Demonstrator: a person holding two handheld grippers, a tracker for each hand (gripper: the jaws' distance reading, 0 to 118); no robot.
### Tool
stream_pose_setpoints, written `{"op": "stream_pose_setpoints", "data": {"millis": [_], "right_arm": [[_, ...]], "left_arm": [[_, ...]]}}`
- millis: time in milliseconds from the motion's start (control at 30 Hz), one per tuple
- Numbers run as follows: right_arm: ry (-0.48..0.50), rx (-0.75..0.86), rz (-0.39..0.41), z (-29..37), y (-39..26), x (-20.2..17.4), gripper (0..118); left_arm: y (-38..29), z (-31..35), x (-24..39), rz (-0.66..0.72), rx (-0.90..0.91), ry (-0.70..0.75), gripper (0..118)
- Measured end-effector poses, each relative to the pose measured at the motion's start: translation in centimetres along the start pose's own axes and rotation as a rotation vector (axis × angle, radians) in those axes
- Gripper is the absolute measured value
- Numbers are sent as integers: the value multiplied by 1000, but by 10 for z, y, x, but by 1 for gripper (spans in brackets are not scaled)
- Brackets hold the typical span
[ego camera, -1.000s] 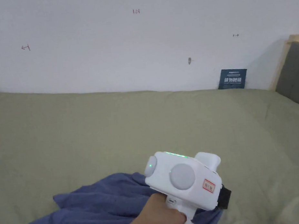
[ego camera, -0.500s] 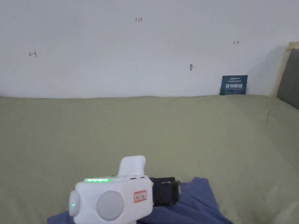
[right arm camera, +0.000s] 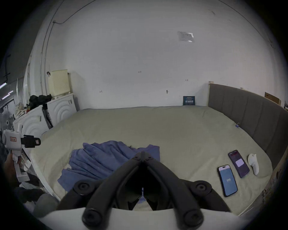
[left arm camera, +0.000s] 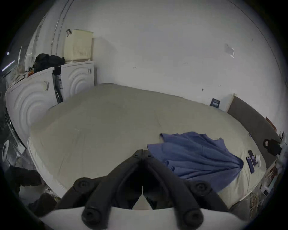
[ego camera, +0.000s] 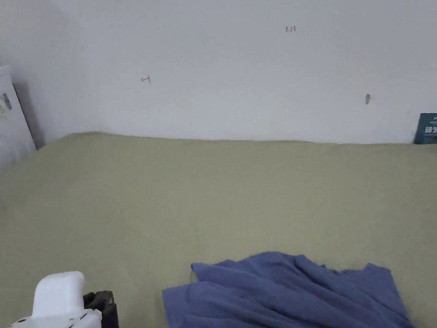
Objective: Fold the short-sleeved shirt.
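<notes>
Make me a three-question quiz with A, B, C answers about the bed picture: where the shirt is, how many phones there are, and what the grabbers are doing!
1. Where does the shirt lie?
A. Crumpled on the bed
B. In the basket
C. On the floor

2. How many phones lie on the bed?
A. One
B. Two
C. Four

3. How are the left gripper and right gripper?
A. Both wide open
B. Both shut, holding nothing
C. Both clamped on the shirt

Answers: 1 A, the blue shirt sits rumpled on the green sheet. 2 B, two phones lie side by side. 3 B, each gripper view shows its jaw tips together, empty.
</notes>
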State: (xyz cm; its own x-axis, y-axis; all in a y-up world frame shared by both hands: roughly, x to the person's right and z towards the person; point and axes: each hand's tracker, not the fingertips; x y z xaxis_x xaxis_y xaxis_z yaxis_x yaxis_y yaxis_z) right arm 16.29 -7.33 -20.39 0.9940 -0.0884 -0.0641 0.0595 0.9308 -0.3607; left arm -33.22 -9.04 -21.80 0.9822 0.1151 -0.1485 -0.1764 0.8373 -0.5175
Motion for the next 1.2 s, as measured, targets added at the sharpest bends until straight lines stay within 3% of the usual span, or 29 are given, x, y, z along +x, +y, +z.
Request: {"op": "stream_pose_setpoints", "data": {"millis": [67, 100, 133, 200, 233, 333, 467, 500, 567, 633, 667, 700, 733, 767, 867, 900, 933, 1000, 1033, 1067, 1100, 1133, 1167, 1200], "right_arm": [[2, -6, 9, -3, 0, -1, 0], [2, -9, 11, -4, 0, -1, 0], [2, -11, 13, -5, 0, 0, 0], [4, -16, 11, -7, -1, 4, 0], [2, -22, 11, -9, -2, 7, 0], [-26, -50, 14, -13, -5, 14, 0], [-57, -108, -7, -20, -11, 27, 0], [-67, -123, -9, -23, -12, 31, 0], [-82, -158, -12, -29, -15, 38, 0], [-88, -216, -28, -41, -18, 46, 0], [-89, -250, -40, -48, -19, 48, 1], [-82, -279, -50, -56, -20, 50, 11], [-56, -320, -56, -69, -21, 51, 40], [-25, -372, -51, -82, -22, 53, 79], [69, -546, -93, -126, -27, 56, 111], [81, -559, -104, -138, -28, 56, 115], [107, -588, -121, -154, -30, 58, 113], [56, -664, -143, -180, -37, 61, 107], [42, -726, -155, -193, -41, 62, 99], [17, -780, -172, -201, -44, 64, 78], [19, -840, -183, -208, -47, 66, 29], [47, -879, -233, -210, -50, 68, 2], [93, -858, -262, -208, -51, 67, 2], [60, -783, -234, -200, -48, 62, 2]], "left_arm": [[5, -18, 2, -9, -29, -41, 1], [10, -29, 5, -11, -54, -55, 14], [16, -45, 9, -2, -83, -84, 36], [29, -82, 17, 30, -154, -130, 103], [34, -107, 20, 31, -220, -169, 109], [39, -170, 33, 19, -339, -190, 109], [26, -236, 53, -36, -533, -105, 108], [21, -245, 55, -23, -593, -115, 99], [10, -253, 58, 1, -706, -112, 64], [10, -243, 62, -146, -584, 22, 10], [12, -241, 60, -158, -578, 12, 3], [14, -223, 64, -105, -570, -59, 3], [17, -216, 63, -27, -561, -128, 3], [18, -213, 63, -27, -556, -88, 3], [18, -206, 67, -80, -533, -117, 3], [18, -204, 68, -86, -534, -129, 3], [18, -200, 68, -76, -531, -151, 3], [15, -200, 66, -58, -528, -170, 3], [15, -197, 65, -54, -523, -186, 3], [14, -195, 65, -55, -523, -199, 3], [13, -195, 63, -56, -517, -210, 3], [13, -193, 61, -53, -512, -224, 3], [13, -191, 59, -49, -508, -237, 3], [14, -187, 56, -35, -501, -248, 3]]}}
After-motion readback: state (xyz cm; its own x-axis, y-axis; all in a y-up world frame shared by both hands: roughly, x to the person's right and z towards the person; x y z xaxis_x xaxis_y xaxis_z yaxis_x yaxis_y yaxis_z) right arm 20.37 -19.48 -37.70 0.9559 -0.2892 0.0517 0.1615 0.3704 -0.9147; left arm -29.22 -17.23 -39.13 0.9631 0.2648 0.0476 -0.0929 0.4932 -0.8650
